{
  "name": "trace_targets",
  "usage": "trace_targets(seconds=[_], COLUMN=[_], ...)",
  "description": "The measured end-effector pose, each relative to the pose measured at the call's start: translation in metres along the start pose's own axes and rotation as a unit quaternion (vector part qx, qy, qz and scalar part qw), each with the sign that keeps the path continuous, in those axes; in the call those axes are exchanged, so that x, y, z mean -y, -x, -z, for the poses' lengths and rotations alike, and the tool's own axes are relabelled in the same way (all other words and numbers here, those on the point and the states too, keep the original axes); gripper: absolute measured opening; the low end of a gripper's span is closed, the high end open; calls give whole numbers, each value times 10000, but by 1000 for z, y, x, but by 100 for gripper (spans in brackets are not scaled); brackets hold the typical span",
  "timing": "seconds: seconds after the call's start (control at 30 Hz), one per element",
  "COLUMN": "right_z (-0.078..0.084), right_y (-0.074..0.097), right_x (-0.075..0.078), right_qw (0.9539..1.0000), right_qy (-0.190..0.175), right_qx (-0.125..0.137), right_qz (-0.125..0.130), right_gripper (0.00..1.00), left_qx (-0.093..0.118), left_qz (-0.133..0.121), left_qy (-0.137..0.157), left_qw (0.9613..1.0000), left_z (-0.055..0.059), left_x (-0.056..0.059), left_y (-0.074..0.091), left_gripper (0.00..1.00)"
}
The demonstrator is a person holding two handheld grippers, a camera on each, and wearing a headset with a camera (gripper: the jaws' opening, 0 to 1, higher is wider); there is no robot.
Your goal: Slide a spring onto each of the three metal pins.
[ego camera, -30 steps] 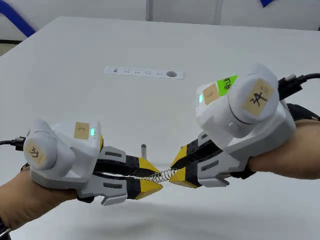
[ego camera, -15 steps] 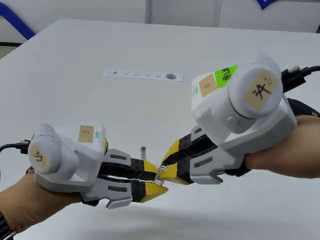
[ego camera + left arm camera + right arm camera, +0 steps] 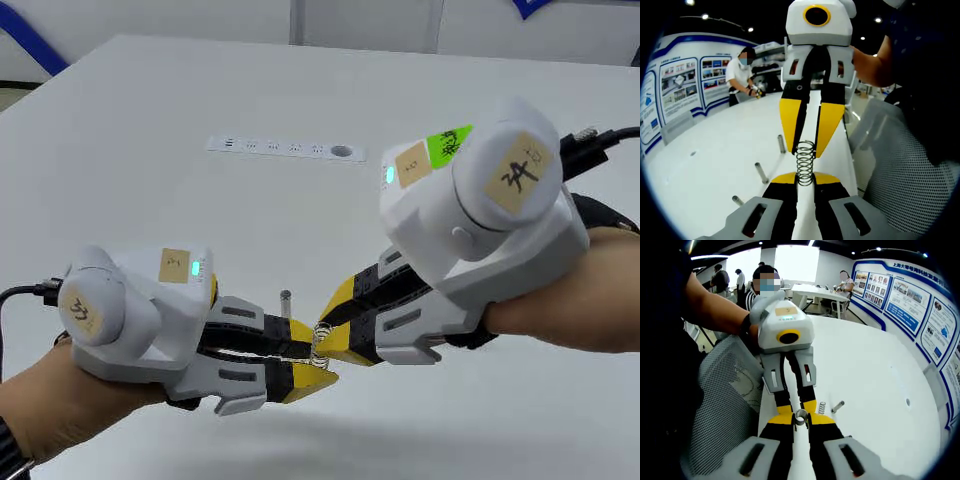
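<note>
You are on the first spring (image 3: 805, 161), as far as I can judge. It hangs in the air between the two sets of jaws, and the three metal pins (image 3: 761, 172) on the white bench (image 3: 180, 120) all look bare.

Your left gripper (image 3: 805, 179) has its jaws pressed together on the near end of the coil. Your right gripper (image 3: 801, 419) comes in from the opposite side, tip to tip with the left, and its jaws pinch the far end. This reads as a hand-over or a re-grip rather than a placement.

In the left gripper view the pins stand in a row below and to the left of the jaws. In the head view one pin (image 3: 286, 299) sits just beyond the meeting tips.

For the next move, one gripper should probably let go so that an open end of the coil is free. Then turn the bore in line with a pin and lower it over the tip. The coil is soft, so a hard squeeze or a skewed approach may bend it or make it spring away.

A second spring (image 3: 821, 407) lies on the bench just right of your right jaws, beside a pin.

In the head view the gripper bodies cover most of the held coil. I cannot tell how deep it sits in either grip, or how the pins are fixed to the bench.
</note>
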State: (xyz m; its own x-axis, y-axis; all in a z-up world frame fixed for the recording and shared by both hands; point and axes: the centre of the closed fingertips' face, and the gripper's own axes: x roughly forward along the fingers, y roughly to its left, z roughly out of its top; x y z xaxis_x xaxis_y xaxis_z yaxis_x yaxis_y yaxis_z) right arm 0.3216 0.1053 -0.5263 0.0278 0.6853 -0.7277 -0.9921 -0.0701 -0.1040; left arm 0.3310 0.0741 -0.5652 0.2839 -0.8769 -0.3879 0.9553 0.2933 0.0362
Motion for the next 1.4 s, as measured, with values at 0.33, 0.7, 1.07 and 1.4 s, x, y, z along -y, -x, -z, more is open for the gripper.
trace_targets(seconds=[0.33,0.7,1.07,1.4], right_z=[6,11,20,33], right_y=[1,10,28,27], right_x=[2,16,46,73], right_qw=[9999,9996,9974,9939], right_qy=[-16,-128,-305,-589], right_qx=[-101,-93,-114,-62], right_qz=[31,221,639,933], right_gripper=[11,11,11,11], left_qx=[35,118,210,287], left_qz=[-54,-334,-803,-1147], left_qy=[148,363,623,860], left_qw=[9999,9987,9946,9893], left_z=[0,2,9,17], left_x=[-2,-9,-22,-27], left_y=[2,21,44,60], left_gripper=[18,29,39,47])
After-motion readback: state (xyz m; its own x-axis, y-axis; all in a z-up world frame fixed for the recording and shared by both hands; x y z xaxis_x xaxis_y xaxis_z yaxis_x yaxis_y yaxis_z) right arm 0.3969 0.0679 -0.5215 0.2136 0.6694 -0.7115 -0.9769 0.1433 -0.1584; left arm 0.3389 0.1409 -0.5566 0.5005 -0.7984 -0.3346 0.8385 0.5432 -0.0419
